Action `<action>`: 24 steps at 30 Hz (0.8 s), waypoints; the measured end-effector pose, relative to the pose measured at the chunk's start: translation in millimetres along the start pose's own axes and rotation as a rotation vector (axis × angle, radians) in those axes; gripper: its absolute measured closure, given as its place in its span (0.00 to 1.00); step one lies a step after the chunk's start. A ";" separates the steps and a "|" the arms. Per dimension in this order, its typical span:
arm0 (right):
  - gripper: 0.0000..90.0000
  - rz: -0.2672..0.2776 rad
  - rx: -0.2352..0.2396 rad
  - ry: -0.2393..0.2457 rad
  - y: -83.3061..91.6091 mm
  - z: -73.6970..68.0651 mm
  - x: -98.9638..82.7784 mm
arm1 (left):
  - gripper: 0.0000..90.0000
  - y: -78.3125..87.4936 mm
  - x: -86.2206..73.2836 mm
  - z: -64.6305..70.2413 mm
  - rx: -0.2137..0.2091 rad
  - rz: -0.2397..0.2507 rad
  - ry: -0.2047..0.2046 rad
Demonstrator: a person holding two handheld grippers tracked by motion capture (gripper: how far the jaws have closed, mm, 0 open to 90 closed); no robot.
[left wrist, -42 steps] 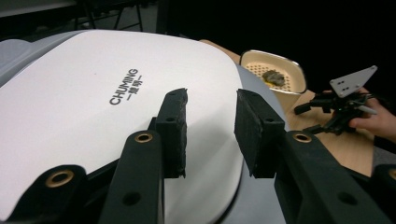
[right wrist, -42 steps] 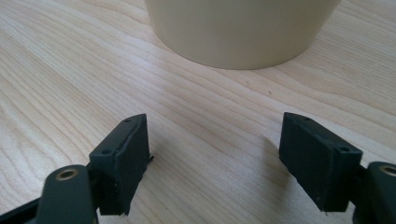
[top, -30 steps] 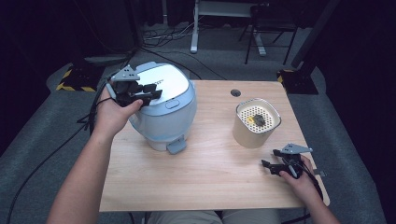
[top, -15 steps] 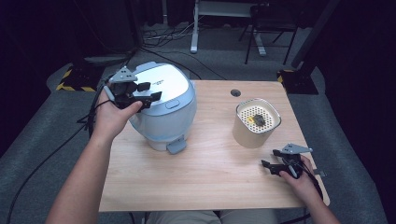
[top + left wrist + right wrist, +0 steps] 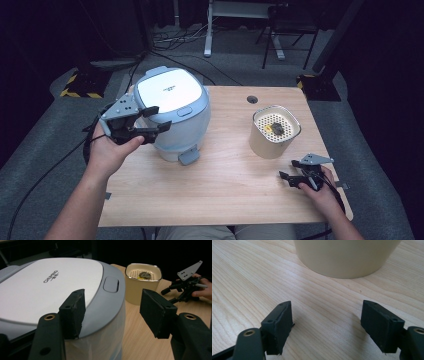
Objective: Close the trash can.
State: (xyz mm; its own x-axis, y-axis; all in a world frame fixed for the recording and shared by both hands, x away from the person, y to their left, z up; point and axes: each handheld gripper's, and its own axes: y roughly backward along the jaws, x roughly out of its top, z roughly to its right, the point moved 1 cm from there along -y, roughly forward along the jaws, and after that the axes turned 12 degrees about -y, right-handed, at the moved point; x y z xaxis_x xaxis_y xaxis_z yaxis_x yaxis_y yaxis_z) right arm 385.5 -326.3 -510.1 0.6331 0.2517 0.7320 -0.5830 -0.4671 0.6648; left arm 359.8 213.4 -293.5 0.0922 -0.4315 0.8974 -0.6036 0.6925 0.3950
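A white and pale-blue rice cooker [image 5: 172, 112] stands at the table's left with its lid [image 5: 50, 287] down. My left gripper [image 5: 159, 118] hovers at the cooker's near left side, pointing at it. Its jaws have just been opening and are open [image 5: 115, 312], pressing on nothing; the lid's rim and release button [image 5: 111, 284] lie just beyond them. A cream pot [image 5: 274, 135] with a perforated insert holds a dark lump [image 5: 145, 275]. My right gripper [image 5: 290, 178] rests low on the wood near the front right, open [image 5: 327, 322], facing the pot's base [image 5: 347, 255].
The wooden table [image 5: 225, 195] has a round cable hole [image 5: 252, 99] at the back. A grey latch piece [image 5: 189, 157] juts from the cooker's front foot. Bare wood lies between cooker and pot. Cables and desk legs sit on the floor behind.
My left gripper has come off the top of the lid and moved toward the person, to the cooker's near left side, with its jaws spread wider. The right gripper has stayed put.
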 end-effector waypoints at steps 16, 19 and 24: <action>0.29 0.000 -0.002 0.001 -0.1 -0.2 0.1 | 0.37 -16.8 -53.3 44.7 -0.040 -0.037 -0.021; 0.29 0.000 -0.002 0.001 -0.1 -0.2 0.1 | 0.35 -26.8 -70.6 49.9 -0.057 -0.051 -0.012; 0.28 0.000 -0.003 0.001 -0.1 -0.3 0.2 | 0.35 -38.3 -95.1 53.5 -0.054 -0.083 0.013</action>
State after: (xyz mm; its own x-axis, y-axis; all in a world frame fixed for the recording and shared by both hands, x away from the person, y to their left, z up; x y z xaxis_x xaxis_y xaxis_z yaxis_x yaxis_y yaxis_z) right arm 385.5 -325.9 -510.0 0.6330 0.2525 0.7318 -0.5840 -0.4647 0.6656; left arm 331.8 197.1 -404.5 0.1508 -0.4818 0.8632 -0.5503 0.6845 0.4782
